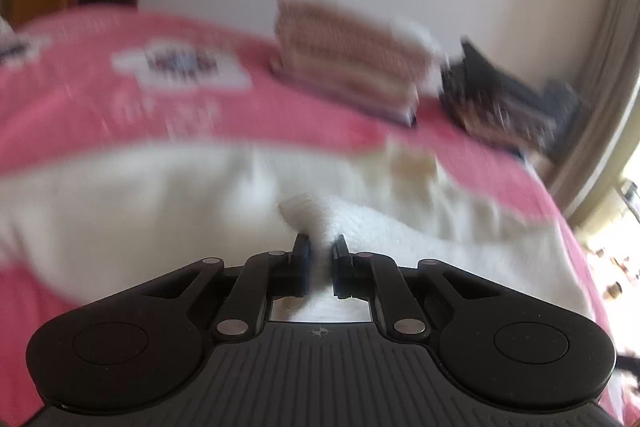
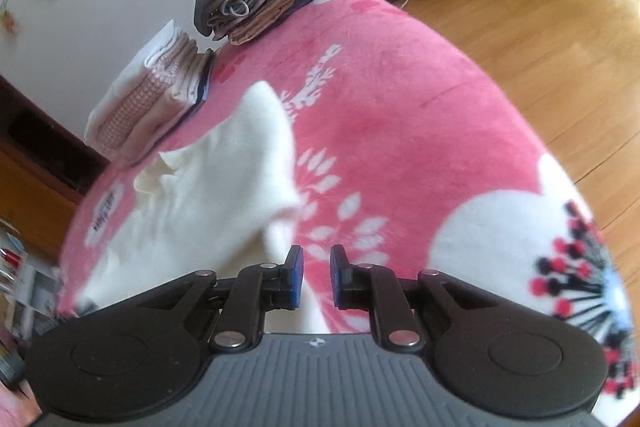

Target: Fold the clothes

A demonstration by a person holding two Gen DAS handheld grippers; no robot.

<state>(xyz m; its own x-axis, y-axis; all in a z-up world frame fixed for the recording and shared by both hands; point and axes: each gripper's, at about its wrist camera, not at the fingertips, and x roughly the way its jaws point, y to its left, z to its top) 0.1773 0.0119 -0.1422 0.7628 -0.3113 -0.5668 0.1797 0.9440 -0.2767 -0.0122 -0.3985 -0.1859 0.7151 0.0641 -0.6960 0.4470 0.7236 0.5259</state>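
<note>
The left gripper (image 1: 320, 259) is clenched on a corner of the white garment (image 1: 200, 211), which lies across the pink bed cover (image 2: 400, 99). The right gripper (image 2: 316, 275) grasps nothing, jaws narrowly apart, beside the cloth's edge toward the bed's near side. It should pinch the matching corner first — then both carry the fold over evenly.

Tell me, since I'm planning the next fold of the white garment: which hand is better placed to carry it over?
Left. Its tongs are shut on a bunched edge of the white garment, so it can likely carry it over. The right tongs hold nothing, nearly closed above the pink blanket beside the cloth.
</note>
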